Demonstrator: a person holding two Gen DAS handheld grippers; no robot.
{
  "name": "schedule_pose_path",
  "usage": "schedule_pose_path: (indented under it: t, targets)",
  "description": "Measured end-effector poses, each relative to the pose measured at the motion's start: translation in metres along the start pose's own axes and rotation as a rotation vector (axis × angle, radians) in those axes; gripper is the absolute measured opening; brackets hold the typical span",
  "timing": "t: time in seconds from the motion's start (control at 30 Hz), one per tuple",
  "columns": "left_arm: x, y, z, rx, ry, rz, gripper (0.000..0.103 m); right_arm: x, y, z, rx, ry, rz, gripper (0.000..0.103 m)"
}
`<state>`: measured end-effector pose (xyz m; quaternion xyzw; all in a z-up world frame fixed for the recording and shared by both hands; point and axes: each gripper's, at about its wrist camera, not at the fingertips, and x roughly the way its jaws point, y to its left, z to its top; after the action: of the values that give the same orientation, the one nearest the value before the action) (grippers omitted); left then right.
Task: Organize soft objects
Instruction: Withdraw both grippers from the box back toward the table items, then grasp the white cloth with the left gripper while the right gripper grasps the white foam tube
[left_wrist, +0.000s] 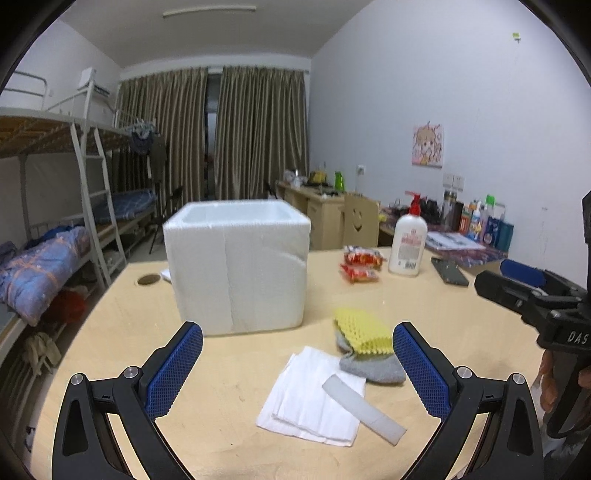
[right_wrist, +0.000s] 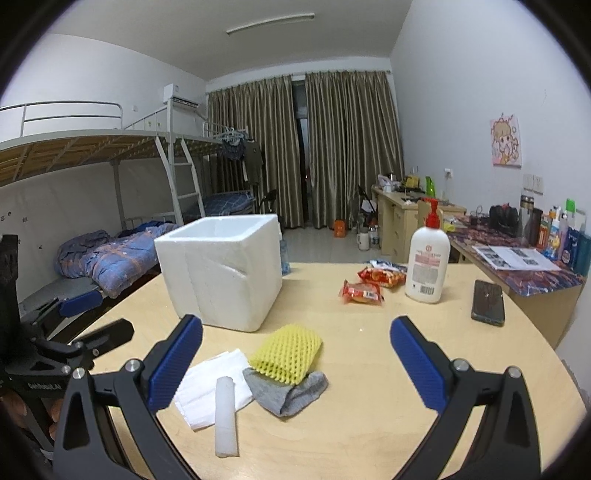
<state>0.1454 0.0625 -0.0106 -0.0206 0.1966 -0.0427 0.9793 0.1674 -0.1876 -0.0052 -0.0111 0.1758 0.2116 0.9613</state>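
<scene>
On the pale round wooden table (right_wrist: 369, 424), just in front of the open white styrofoam box (right_wrist: 221, 273), lay a small heap of soft things: yellow foam fruit netting (right_wrist: 286, 350) resting on a crumpled grey sock (right_wrist: 291, 393), folded white foam sheets (right_wrist: 210, 387) alongside, with a white foam strip (right_wrist: 226, 417) laid across them. Hovered above this heap with both tools: left gripper (left_wrist: 297, 373) spread wide and empty, right gripper (right_wrist: 295, 363) likewise agape, holding nothing. Judged to be the very start of the sorting, nothing yet lifted and the box seemingly empty, though its floor stayed hidden. Called next for lowering one gripper onto the yellow netting, topmost and easiest to pinch, closing gently, then carrying it over the box rim. Left aside farther back: red snack packets (right_wrist: 364, 291), white pump bottle (right_wrist: 426, 262), dark phone (right_wrist: 488, 302).
</scene>
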Motion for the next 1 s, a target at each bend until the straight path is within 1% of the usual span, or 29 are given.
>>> schedule_pose_path:
  t: [0.13,0.3,0.43,0.53,0.63,0.8,0.87,0.93,1.0]
  targets:
    - [0.019,0.002,-0.008,-0.002,0.072,0.001,0.103,0.009,-0.002,-0.003,-0.005,0.031,-0.006,0.103]
    - [0.037,0.008,-0.018,-0.003,0.142,0.004,0.103,0.018,-0.001,-0.005,-0.009,0.055,-0.002,0.103]
    - [0.049,0.01,-0.026,0.011,0.183,-0.006,0.102,0.025,-0.001,-0.009,-0.01,0.084,0.003,0.103]
    - [0.057,0.012,-0.03,0.028,0.212,-0.012,0.097,0.027,0.0,-0.015,-0.017,0.107,0.016,0.103]
    - [0.065,0.015,-0.033,0.032,0.244,-0.034,0.092,0.028,0.002,-0.022,-0.038,0.134,0.028,0.103]
    - [0.079,0.015,-0.039,0.052,0.296,-0.065,0.085,0.033,0.005,-0.034,-0.061,0.195,0.081,0.103]
    - [0.084,0.014,-0.041,0.061,0.312,-0.078,0.077,0.035,0.007,-0.039,-0.07,0.215,0.11,0.103]
    - [0.089,0.014,-0.043,0.061,0.33,-0.089,0.071,0.039,0.009,-0.041,-0.076,0.237,0.124,0.103]
    - [0.093,0.015,-0.045,0.056,0.345,-0.09,0.069,0.044,0.012,-0.045,-0.075,0.257,0.138,0.103]
